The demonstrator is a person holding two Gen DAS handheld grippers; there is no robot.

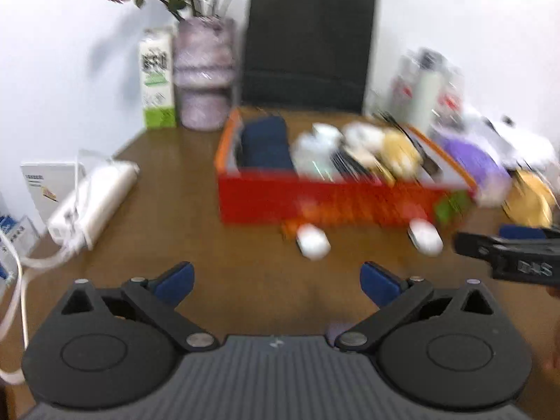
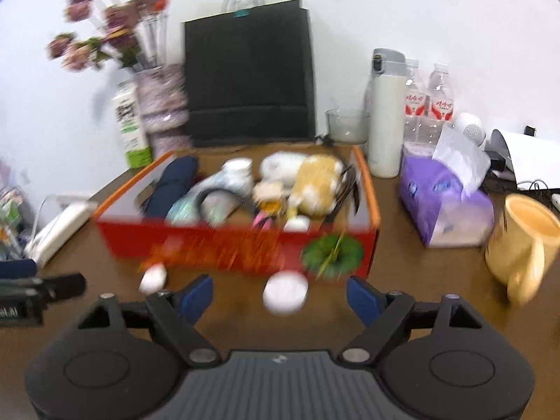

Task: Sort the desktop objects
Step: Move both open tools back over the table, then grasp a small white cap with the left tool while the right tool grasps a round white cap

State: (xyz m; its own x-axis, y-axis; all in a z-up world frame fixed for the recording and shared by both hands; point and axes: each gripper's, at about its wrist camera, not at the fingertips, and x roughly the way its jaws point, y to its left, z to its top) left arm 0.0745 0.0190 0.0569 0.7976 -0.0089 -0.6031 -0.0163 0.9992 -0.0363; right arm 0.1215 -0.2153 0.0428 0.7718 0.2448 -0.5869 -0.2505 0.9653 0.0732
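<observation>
Grippers both hang with jaws spread and nothing between them: the left gripper (image 1: pixel 278 281) and the right gripper (image 2: pixel 280 297) point at a red cardboard box (image 2: pixel 238 241) on the brown desk (image 1: pixel 175 175). Two small white objects, one (image 1: pixel 312 241) left of the other (image 1: pixel 425 236), lie on the desk just before the box's front wall. Inside it sit a navy pouch (image 2: pixel 173 182), a yellow plush toy (image 2: pixel 316 182) and blurred clutter. A purple tissue pack (image 2: pixel 444 206) and a yellow mug (image 2: pixel 521 245) stand right of the box.

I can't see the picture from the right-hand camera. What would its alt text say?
A red box crammed with small items sits on a brown desk, with two small white objects lying in front of it. The open right gripper points at them; a yellow mug and purple tissue pack stand to the right.
</observation>
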